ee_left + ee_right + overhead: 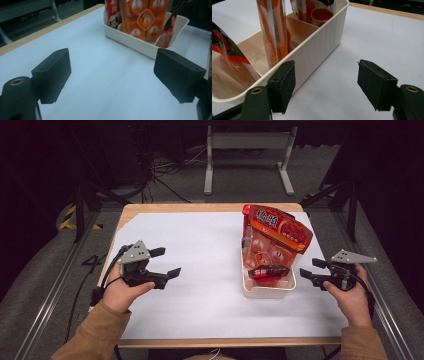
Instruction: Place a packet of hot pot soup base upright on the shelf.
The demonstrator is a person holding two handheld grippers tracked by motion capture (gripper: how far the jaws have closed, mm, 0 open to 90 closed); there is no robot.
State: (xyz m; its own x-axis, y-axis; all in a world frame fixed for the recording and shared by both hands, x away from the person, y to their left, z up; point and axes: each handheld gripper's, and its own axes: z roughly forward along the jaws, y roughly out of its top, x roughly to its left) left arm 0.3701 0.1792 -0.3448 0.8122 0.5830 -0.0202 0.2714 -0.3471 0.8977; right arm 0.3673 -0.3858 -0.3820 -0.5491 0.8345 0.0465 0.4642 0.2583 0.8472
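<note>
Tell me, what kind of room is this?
Probably a lab or recording studio: a white-covered table on grey carpet, dark stands and cables behind it, and a person holding tongs beside a cream bin of snack packets.

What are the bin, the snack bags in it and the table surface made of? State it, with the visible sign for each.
Bin: looks like moulded plastic, cream, slightly glossy; thin ribbed wall with a rounded rim.
Snack bags: apparently thin plastic film, glossy; bright reflections, crinkles and printed red-orange graphics.
Table surface: a matt white sheet or laminate, which one unclear; no glare, with a pale wood-look edge around it.
</note>
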